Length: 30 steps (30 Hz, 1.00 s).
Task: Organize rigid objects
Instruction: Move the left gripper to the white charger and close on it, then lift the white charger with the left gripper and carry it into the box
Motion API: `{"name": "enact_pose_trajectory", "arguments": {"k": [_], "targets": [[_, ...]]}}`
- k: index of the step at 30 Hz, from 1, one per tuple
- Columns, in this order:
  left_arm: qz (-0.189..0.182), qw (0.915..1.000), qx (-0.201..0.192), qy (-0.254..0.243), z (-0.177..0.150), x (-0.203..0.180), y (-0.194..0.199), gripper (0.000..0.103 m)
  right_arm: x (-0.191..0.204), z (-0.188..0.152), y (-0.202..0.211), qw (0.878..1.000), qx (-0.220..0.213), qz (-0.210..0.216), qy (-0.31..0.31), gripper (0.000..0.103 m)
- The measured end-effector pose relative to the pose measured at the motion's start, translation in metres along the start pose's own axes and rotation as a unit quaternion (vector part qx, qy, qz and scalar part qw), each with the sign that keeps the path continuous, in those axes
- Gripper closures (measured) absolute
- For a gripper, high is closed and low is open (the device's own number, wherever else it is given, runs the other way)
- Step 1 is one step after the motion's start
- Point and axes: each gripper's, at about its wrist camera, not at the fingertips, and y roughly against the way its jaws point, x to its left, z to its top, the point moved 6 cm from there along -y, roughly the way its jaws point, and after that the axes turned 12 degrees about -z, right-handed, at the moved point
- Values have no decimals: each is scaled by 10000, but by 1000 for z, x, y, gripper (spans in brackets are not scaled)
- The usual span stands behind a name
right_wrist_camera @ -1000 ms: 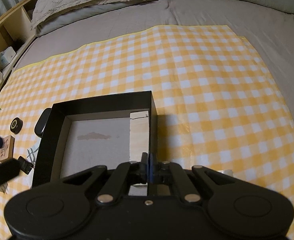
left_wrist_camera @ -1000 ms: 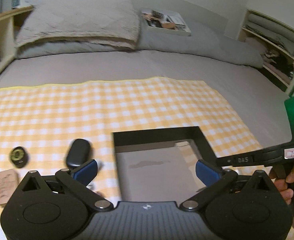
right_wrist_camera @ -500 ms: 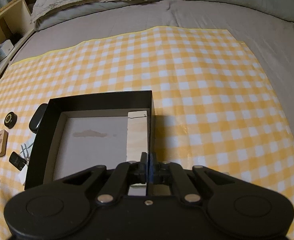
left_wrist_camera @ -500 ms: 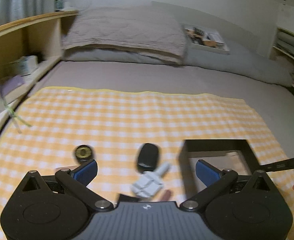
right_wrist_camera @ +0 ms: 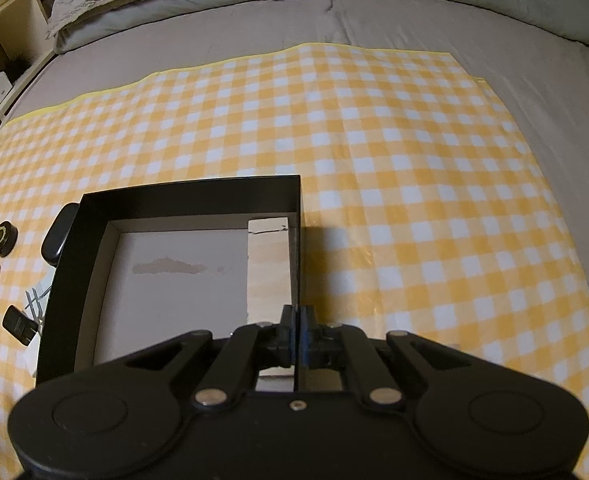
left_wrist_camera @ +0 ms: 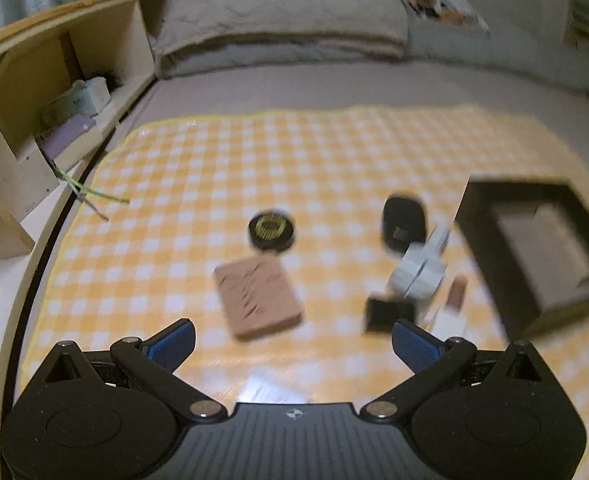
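On the checked cloth (right_wrist_camera: pixel 374 140): everything sits here, bed sheet underneath.
Box (right_wrist_camera: pixel 198 190): black, open top, lower centre of right view; right edge of left view (left_wrist_camera: pixel 490 236).
Right gripper (right_wrist_camera: pixel 296 320): jaws fully together, pinching the box's right wall.
Left gripper (left_wrist_camera: pixel 292 338): jaws wide apart, nothing between them, above the cloth.
Wooden block (left_wrist_camera: pixel 258 296): centre of left view, flat.
Round tin (left_wrist_camera: pixel 271 230): just above the block.
Black case (left_wrist_camera: pixel 403 222): left of the box, beside a white clip (left_wrist_camera: pixel 420 270).
Left view: blurred.
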Motion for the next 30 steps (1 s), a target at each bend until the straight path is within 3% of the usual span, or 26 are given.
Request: {"name": "enact_pose_trajectory", "arguments": {"k": [5,10,18,24,30], "targets": [[-179,9985,382,-347,-27,22,-13,2,-1,1,-2,10000,24,17,29,99],[-462,9952,636,-578,-41,34,-21,21,-2,0,-4,10000,45,-4,78,99],[-1050,9841,1023,-1007,-48,31,-36,41,0,-2,-3,9999,58,-12,93,99],[-1323,9798,1199,-900,-48,37,-45,54,-1,-6,-8,9998,117,-35,144,99],[-1330,9824,1182,-576,-46,41,-44,54,-1,-5,-10,9998,141,-15,131,100]]}}
